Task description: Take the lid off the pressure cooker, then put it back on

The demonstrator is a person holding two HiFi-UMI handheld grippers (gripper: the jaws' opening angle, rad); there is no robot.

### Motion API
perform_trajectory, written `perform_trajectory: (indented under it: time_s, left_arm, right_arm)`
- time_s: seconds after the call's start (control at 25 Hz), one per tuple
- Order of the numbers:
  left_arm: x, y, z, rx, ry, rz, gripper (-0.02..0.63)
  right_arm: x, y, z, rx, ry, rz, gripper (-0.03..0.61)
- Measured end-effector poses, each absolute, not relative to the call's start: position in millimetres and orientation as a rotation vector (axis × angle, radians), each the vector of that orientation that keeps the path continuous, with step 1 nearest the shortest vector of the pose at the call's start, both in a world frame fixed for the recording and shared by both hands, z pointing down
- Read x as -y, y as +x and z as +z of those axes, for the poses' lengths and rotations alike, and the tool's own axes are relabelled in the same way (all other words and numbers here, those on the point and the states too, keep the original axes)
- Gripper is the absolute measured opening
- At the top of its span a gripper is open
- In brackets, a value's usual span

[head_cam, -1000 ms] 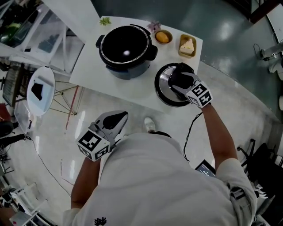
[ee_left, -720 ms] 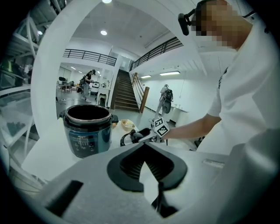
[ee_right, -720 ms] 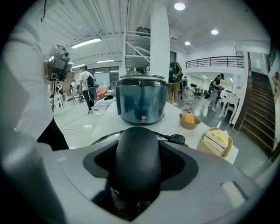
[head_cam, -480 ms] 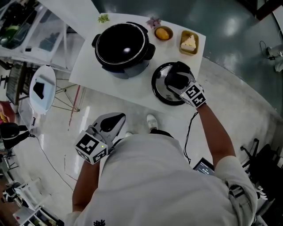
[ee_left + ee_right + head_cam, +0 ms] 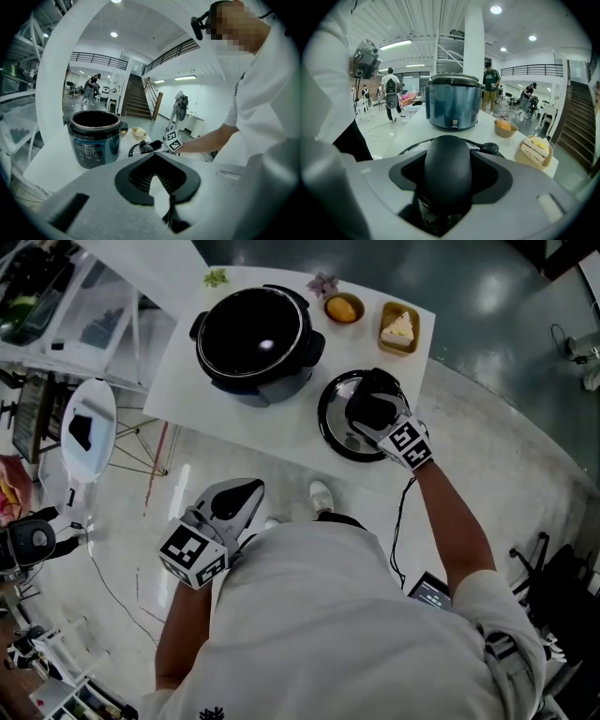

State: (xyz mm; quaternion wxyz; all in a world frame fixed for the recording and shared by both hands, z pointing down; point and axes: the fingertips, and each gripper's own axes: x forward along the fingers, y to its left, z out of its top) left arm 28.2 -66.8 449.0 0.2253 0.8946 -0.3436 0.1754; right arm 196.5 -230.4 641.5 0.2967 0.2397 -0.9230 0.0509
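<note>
Black lid knob [image 5: 447,173] sits clamped in the right gripper [image 5: 370,409]. The lid [image 5: 334,420] lies on the table [image 5: 281,437] mid-frame, with the open cooker [image 5: 251,334] up-left of it. The left gripper [image 5: 236,501] hangs low, jaws together, empty.

No legible text; only tiny unreadable print on the pressure cooker [image 5: 93,143] front panel.

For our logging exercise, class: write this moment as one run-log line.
stage: lid off, on table beside open cooker | right tongs: shut on lid handle | left tongs: empty, off table
</note>
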Motion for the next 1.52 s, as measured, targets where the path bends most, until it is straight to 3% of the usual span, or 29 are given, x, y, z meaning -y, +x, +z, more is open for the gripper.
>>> perform_trajectory:
  time_s: [0.28, 0.44, 1.08, 1.52]
  left_arm:
    - [66.6, 35.4, 450.2, 0.921, 2.482, 0.481, 0.006]
    - [67.1, 35.5, 449.8, 0.910, 2.489, 0.477, 0.006]
    - [68.0, 42.3, 452.3, 0.845, 2.518, 0.480, 0.006]
    - [69.2, 37.6, 452.3, 0.864, 2.510, 0.487, 0.006]
  right_arm:
    - [229.6, 196.7, 641.6, 2.463, 0.636, 0.129, 0.296]
    - [230.0, 200.1, 638.8, 2.461, 0.651, 0.129, 0.333]
    - [207.3, 233.4, 612.3, 2.477, 0.735, 0.144, 0.331]
    - [217.0, 218.4, 621.8, 2.481, 0.699, 0.156, 0.331]
